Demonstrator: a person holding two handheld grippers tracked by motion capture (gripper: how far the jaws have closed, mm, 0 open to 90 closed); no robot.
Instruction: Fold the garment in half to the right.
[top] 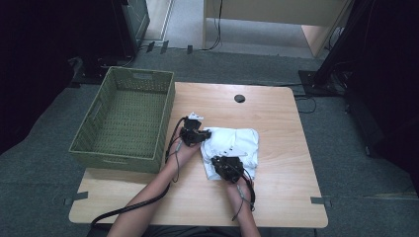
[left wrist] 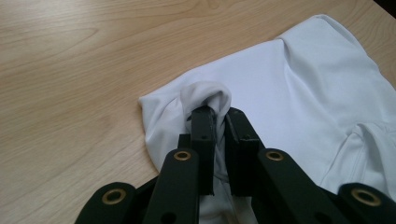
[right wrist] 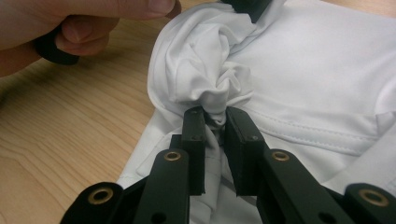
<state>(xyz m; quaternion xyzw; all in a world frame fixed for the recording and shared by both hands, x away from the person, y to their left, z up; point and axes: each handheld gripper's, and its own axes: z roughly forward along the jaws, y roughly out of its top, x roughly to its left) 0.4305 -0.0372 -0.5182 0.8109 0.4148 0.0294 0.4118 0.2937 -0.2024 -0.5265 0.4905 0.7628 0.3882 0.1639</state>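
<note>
A white garment (top: pixel 236 144) lies partly folded on the middle of the wooden table. My left gripper (top: pixel 205 135) is at its left edge, shut on a pinched fold of the white cloth (left wrist: pixel 208 95). My right gripper (top: pixel 217 161) is at the garment's near left corner, shut on a bunched wad of the same cloth (right wrist: pixel 219 93). In the right gripper view the person's left hand (right wrist: pixel 70 23) shows at the upper left, close above the gathered fabric. The garment (left wrist: pixel 303 93) spreads flat beyond the left jaws.
A green woven basket (top: pixel 126 118) stands on the table's left side, close to the left hand. A round cable hole (top: pixel 239 98) sits near the far edge. Bare wood (top: pixel 291 163) lies to the right of the garment and along the near edge.
</note>
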